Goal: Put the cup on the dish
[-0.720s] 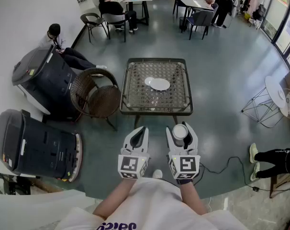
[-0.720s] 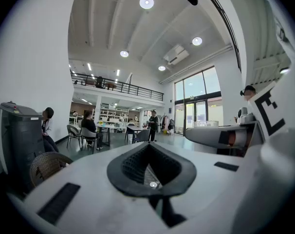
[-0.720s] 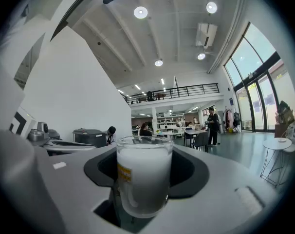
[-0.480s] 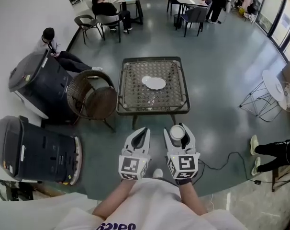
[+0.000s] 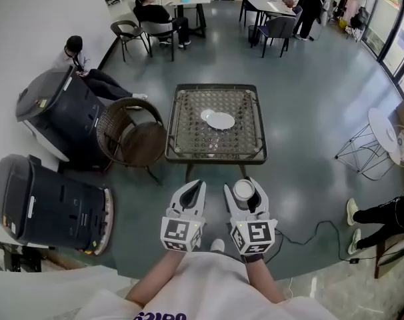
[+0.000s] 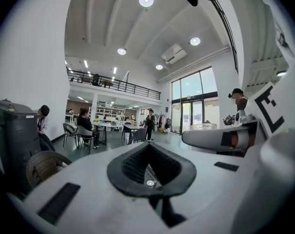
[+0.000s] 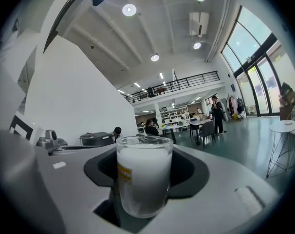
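Observation:
A white frosted glass cup [image 5: 244, 191] stands upright between the jaws of my right gripper [image 5: 243, 187], which is shut on it. In the right gripper view the cup [image 7: 144, 179] fills the middle, clamped by the black pads. A white dish [image 5: 220, 119] lies on the square wicker-topped table [image 5: 215, 157], some way ahead across the floor. To the left of the right one, my left gripper [image 5: 197, 185] is held level, its tips together with nothing between them [image 6: 148, 149]. Both grippers hover over the floor short of the table.
A wicker chair [image 5: 132, 132] stands against the table's left side. Two dark grey machines [image 5: 52, 109] [image 5: 45, 202] line the left wall. A cable [image 5: 309, 235] runs on the floor at the right, near a wire side table [image 5: 382, 135]. People sit farther back.
The view has swayed slightly. Both grippers sit a little lower in the picture, still side by side, the cup still in the right one.

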### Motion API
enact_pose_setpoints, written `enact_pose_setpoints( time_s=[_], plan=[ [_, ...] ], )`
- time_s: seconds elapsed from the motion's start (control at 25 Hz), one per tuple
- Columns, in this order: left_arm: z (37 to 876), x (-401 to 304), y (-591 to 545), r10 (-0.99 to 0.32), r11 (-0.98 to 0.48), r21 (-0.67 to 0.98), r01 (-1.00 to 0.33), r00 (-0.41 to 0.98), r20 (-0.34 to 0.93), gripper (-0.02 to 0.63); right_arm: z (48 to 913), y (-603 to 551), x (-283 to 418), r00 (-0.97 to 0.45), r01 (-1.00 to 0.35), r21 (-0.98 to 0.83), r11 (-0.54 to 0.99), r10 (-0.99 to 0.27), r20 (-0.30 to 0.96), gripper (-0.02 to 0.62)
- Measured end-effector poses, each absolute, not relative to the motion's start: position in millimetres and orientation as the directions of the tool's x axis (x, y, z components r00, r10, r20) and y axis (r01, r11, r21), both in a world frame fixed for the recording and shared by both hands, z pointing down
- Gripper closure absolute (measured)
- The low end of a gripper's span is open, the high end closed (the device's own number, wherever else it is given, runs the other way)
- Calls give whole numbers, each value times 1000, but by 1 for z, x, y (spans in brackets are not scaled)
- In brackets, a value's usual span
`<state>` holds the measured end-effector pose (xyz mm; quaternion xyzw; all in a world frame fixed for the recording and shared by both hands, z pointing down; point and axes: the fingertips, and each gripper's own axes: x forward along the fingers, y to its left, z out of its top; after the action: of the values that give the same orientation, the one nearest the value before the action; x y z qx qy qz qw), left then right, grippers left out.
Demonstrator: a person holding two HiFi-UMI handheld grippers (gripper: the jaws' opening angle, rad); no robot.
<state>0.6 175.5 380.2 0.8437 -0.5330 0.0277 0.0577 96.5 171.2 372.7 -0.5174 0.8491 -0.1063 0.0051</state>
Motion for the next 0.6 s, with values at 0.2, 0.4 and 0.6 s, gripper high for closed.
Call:
enact_pose_setpoints(
  time_s=[0.2,0.4,0.6],
  plan=[
    [381,-27,180,-924,-358,79,-930,365,114,603,378,176,75,-510,-852,-201,483,-853,112,342],
    [386,-25,183,-924,-354,78,-932,361,124,603,373,176,67,-536,-837,-192,513,-839,94,342],
    [387,-12,185,-913,-382,64,-922,388,124,603,379,179,75,-520,-846,-198,496,-848,100,342]
  ],
)
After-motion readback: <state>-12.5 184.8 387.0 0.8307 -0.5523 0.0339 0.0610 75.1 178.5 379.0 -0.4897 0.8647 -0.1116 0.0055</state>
